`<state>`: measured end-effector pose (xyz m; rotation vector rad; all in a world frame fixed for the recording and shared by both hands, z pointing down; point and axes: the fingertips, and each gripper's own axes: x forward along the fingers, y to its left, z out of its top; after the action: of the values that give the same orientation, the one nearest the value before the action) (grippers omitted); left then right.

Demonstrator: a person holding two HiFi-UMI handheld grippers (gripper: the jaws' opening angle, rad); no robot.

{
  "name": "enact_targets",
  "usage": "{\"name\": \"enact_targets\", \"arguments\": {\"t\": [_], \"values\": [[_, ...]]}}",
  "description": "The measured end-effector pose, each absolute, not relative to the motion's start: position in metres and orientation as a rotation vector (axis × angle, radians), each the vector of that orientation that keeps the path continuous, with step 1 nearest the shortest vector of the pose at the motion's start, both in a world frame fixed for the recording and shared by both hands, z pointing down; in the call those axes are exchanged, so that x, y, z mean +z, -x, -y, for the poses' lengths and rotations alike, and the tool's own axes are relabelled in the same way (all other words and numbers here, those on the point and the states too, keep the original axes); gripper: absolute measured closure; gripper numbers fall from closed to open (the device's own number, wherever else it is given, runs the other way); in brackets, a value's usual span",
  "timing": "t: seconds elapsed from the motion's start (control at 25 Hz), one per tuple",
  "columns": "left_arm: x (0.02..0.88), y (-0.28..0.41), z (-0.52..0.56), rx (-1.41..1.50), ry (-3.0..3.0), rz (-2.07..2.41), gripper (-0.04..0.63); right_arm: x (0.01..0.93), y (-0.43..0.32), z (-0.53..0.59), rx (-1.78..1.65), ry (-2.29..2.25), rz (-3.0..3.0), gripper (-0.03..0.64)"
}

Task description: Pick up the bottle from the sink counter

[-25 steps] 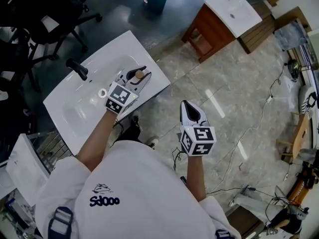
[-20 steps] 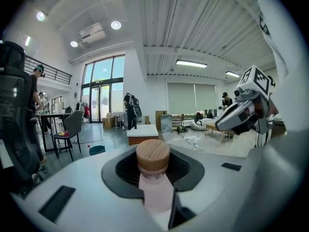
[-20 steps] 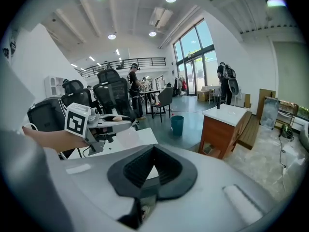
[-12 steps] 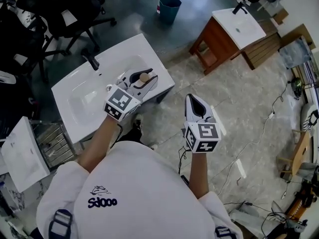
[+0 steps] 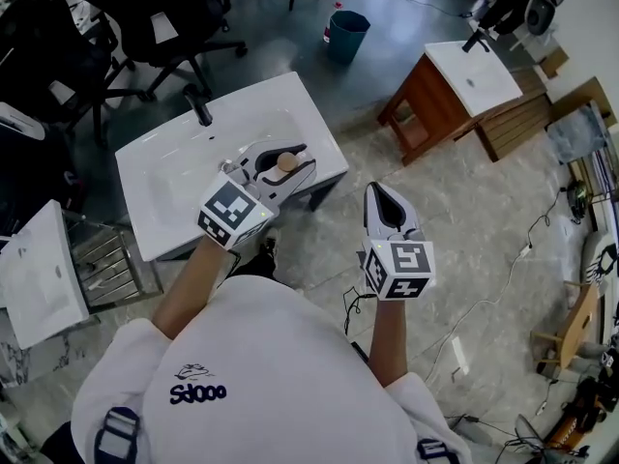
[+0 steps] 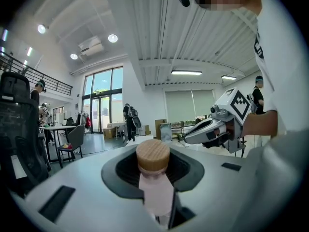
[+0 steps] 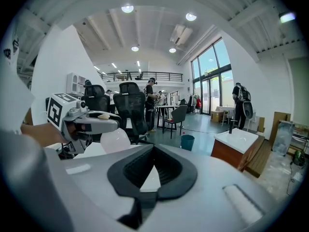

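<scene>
The bottle (image 5: 286, 162) has a pale pink body and a round wooden cap. My left gripper (image 5: 295, 159) is shut on it and holds it in the air above the white sink counter (image 5: 155, 167). In the left gripper view the bottle (image 6: 154, 185) stands upright between the jaws, cap on top. In the right gripper view its rounded pale body (image 7: 114, 140) hangs under the left gripper (image 7: 84, 122). My right gripper (image 5: 377, 191) hovers to the right over the floor, shut with nothing in it, and its jaws (image 7: 152, 170) frame only the counter's edge.
A black faucet (image 5: 199, 104) stands at the counter's far edge. A second sink on a wooden cabinet (image 5: 455, 85) is at the upper right, with a blue bin (image 5: 345, 35) behind. Black office chairs (image 5: 145, 17) crowd the upper left. A wire rack (image 5: 106, 264) stands at the left.
My left gripper has risen with the bottle, away from the counter's surface. The right gripper has risen too and rolled a little.
</scene>
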<state>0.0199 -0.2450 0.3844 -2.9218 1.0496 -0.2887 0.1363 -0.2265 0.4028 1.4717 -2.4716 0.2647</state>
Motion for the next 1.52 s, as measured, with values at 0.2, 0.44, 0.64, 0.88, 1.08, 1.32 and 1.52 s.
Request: {"name": "enact_targets", "arguments": {"t": [0.2, 0.44, 0.64, 0.88, 1.08, 1.32, 1.52], "values": [[0.373, -0.005, 0.227, -0.272, 2.893, -1.114, 0.486, 0.393, -0.123, 0.217, 0.221, -1.428, 2.504, 0.606], [0.366, 0.009, 0.212, -0.254, 2.864, -1.182, 0.486, 0.386, -0.112, 0.206, 0.188, -1.396, 2.529, 0.606], [0.359, 0.017, 0.207, -0.219, 2.834, -1.216, 0.486, 0.389, -0.107, 0.203, 0.181, -1.390, 2.524, 0.606], [0.362, 0.021, 0.207, -0.232, 2.830, -1.220, 0.486, 0.392, -0.101, 0.201, 0.156, -1.367, 2.508, 0.606], [0.359, 0.020, 0.208, -0.222, 2.835, -1.215, 0.486, 0.392, -0.100, 0.202, 0.157, -1.365, 2.505, 0.606], [0.361, 0.023, 0.208, -0.232, 2.845, -1.208, 0.486, 0.390, -0.096, 0.203, 0.155, -1.361, 2.507, 0.606], [0.365, 0.022, 0.207, -0.241, 2.846, -1.202, 0.486, 0.392, -0.096, 0.201, 0.158, -1.359, 2.511, 0.606]]}}
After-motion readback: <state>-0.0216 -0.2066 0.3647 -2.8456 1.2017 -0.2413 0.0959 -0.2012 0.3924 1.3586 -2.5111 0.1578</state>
